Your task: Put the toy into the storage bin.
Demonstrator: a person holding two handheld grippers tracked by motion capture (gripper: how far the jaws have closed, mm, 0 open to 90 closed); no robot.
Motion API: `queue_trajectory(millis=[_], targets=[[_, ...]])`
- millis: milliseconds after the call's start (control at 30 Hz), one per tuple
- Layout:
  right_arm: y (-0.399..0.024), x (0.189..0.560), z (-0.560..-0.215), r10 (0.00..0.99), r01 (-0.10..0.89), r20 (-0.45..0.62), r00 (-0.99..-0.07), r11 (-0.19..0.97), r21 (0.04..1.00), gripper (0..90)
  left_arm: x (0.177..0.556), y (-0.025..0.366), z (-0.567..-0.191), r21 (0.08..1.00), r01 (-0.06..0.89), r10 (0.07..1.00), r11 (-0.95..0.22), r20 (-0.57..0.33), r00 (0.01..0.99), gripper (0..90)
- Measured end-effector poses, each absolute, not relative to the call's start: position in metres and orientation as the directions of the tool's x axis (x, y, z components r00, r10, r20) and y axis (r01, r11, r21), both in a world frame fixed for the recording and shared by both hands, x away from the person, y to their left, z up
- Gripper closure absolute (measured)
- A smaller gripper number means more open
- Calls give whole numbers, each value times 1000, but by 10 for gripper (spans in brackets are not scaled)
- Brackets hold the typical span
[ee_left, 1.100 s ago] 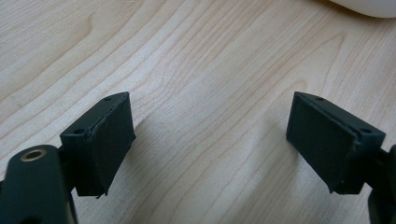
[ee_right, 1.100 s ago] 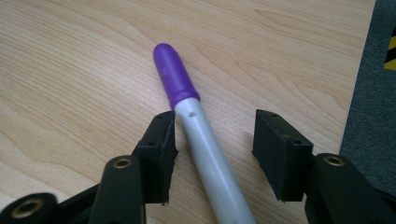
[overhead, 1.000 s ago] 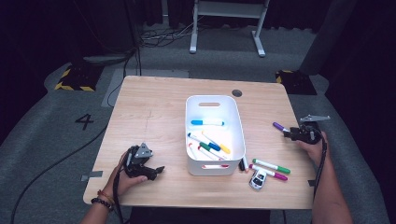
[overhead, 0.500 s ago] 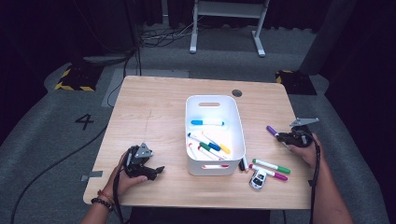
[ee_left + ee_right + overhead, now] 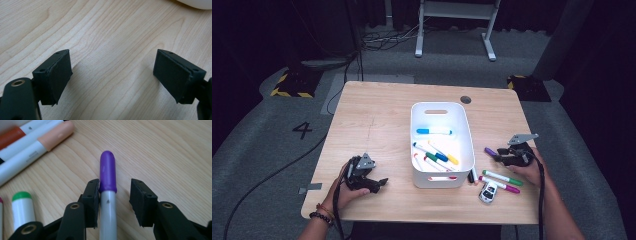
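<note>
A purple-capped marker (image 5: 107,175) lies lengthwise between the jaws of my right gripper (image 5: 115,182), cap pointing away. Its barrel rests against the left pad, and a clear gap separates it from the right pad. These jaws have just been opening with the marker between them. In the high view the right gripper (image 5: 501,156) and the purple marker (image 5: 490,151) are right of the white bin (image 5: 467,135). My left gripper (image 5: 379,182) rests near the front left of the table. Its jaws stand wide open over bare wood, as the left gripper (image 5: 113,52) shows.
The bin holds several markers, one with a blue cap (image 5: 432,131). On the table right of the bin lie a green-capped marker (image 5: 502,177), a pink-capped one (image 5: 507,186), a black one (image 5: 472,175) and a small toy car (image 5: 487,191). Peach and orange markers (image 5: 50,137) lie ahead of the right gripper.
The right hand has moved left and nearer, toward the bin, carrying the purple marker with it. The left hand has stayed put.
</note>
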State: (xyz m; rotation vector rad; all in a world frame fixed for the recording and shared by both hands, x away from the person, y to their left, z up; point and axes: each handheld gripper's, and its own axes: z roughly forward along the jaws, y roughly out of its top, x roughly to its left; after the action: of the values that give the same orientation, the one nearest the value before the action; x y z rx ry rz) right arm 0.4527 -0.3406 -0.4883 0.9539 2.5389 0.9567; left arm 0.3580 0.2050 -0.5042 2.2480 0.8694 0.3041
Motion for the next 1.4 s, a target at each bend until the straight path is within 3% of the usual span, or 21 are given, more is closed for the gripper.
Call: queue_trajectory(millis=[67, 167, 500, 667, 967, 1400], targets=[[-334, 454, -489, 655, 482, -10, -755, 566, 669, 600, 358, 205, -504, 683, 501, 663, -532, -32, 748, 154], [-324, 453, -489, 639, 466, -14, -769, 576, 671, 731, 358, 205, -504, 683, 493, 660, -539, -21, 751, 155], [-318, 449, -486, 629, 443, -68, -775, 616, 651, 747, 358, 205, -504, 684, 495, 662, -536, -24, 749, 155], [-320, 445, -478, 629, 425, -44, -776, 574, 700, 748, 358, 205, -504, 684, 495, 662, -536, -24, 749, 155], [-324, 426, -426, 599, 305, -45, -799, 468, 830, 748, 358, 205, -504, 684, 495, 662, -536, -24, 749, 155], [-300, 406, -352, 523, 157, -114, -845, 447, 881, 748, 358, 205, -504, 684, 495, 662, -536, -24, 749, 155]])
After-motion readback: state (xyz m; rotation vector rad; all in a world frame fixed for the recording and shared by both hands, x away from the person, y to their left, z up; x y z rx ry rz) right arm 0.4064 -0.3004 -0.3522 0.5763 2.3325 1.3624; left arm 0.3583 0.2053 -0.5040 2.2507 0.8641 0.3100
